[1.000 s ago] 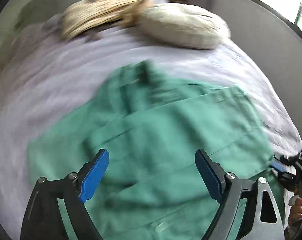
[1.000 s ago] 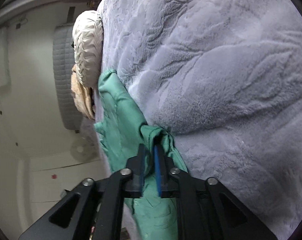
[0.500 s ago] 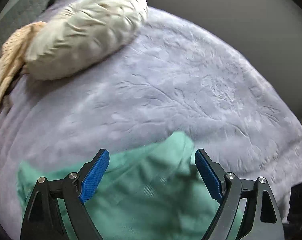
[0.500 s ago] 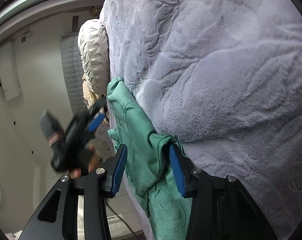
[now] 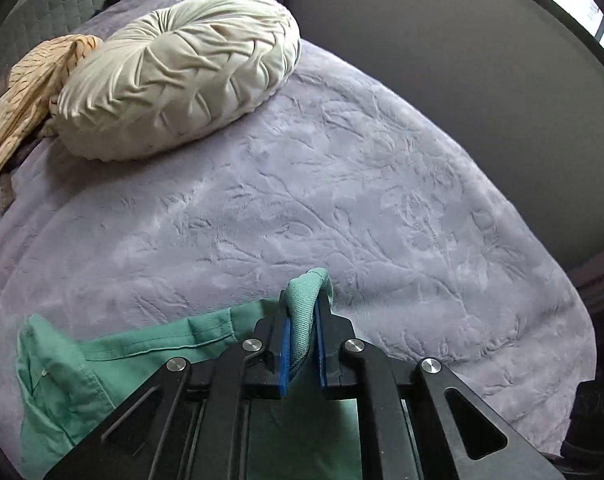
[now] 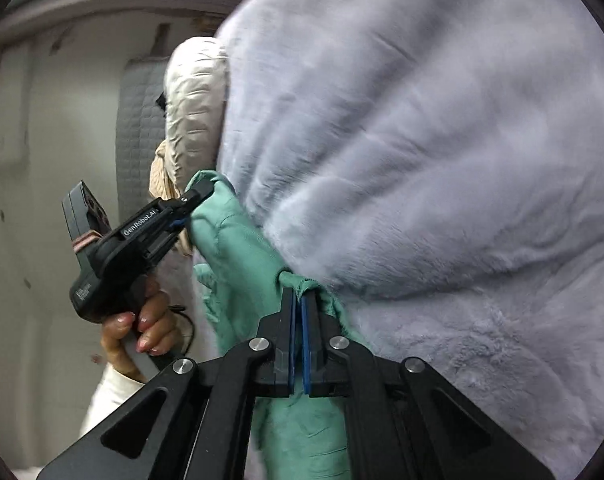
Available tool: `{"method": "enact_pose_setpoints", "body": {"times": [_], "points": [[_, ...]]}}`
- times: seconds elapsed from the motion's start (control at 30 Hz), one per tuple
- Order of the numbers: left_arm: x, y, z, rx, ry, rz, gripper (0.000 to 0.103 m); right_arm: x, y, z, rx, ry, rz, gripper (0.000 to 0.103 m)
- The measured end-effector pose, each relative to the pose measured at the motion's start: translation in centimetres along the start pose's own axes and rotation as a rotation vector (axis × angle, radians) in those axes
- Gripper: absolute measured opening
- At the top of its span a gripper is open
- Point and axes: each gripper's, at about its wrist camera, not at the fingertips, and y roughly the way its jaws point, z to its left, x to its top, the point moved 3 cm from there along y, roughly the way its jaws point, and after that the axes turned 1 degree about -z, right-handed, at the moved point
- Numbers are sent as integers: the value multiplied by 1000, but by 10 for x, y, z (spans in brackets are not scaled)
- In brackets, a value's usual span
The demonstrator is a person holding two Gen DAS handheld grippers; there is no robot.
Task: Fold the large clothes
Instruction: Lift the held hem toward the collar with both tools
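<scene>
Green garment (image 5: pixel 114 364) lies on the lavender blanket (image 5: pixel 341 184) of a bed, bunched along the near edge, and both tongs have a pinch of it. In the left wrist view, out to the left of the left gripper (image 5: pixel 302 350), loose green cloth with a seam spreads flat on the blanket. Between that gripper's blue pads a thick fold of the cloth is clamped, its rounded top poking up just beyond the tips. Far ahead and to the left sit a round cream cushion (image 5: pixel 174 76) and a striped tan cloth (image 5: pixel 26 92), well apart from the garment.

In the right wrist view, the same left gripper (image 6: pixel 198 194) shows off to the left, held by a hand (image 6: pixel 142 320), biting a corner of the garment (image 6: pixel 242 248). Dead ahead, the right gripper (image 6: pixel 298 320) has its jaws drawn tight together with a small tuft of green caught at the very tips; the rest of the cloth hangs below and to the left. To the right is only blanket (image 6: pixel 441 160).

The risk, as I judge it, sits on the right side: so little cloth is held there that a lift or a pull apart could slip it free, dropping that corner. The left bite is bulky, perhaps several layers, which could carry a crease into the fold.
</scene>
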Motion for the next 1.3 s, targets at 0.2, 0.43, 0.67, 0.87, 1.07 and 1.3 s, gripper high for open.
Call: {"method": "enact_pose_setpoints", "body": {"times": [0.2, 0.43, 0.67, 0.87, 1.07, 1.3], "points": [[-1, 35, 2, 79, -90, 19, 12, -2, 8, -43, -103, 121, 6, 0], [0, 4, 0, 132, -47, -47, 47, 3, -10, -24, 65, 49, 22, 9], [-5, 13, 2, 103, -39, -5, 50, 14, 16, -13, 66, -6, 74, 72], [-8, 37, 0, 104, -73, 33, 14, 11, 36, -11, 78, 20, 142, 8], [-8, 36, -2, 117, -72, 19, 16, 11, 34, -23, -50, 1, 101, 8], [-6, -18, 20, 161, -53, -101, 66, 11, 24, -25, -60, -15, 106, 8]]}}
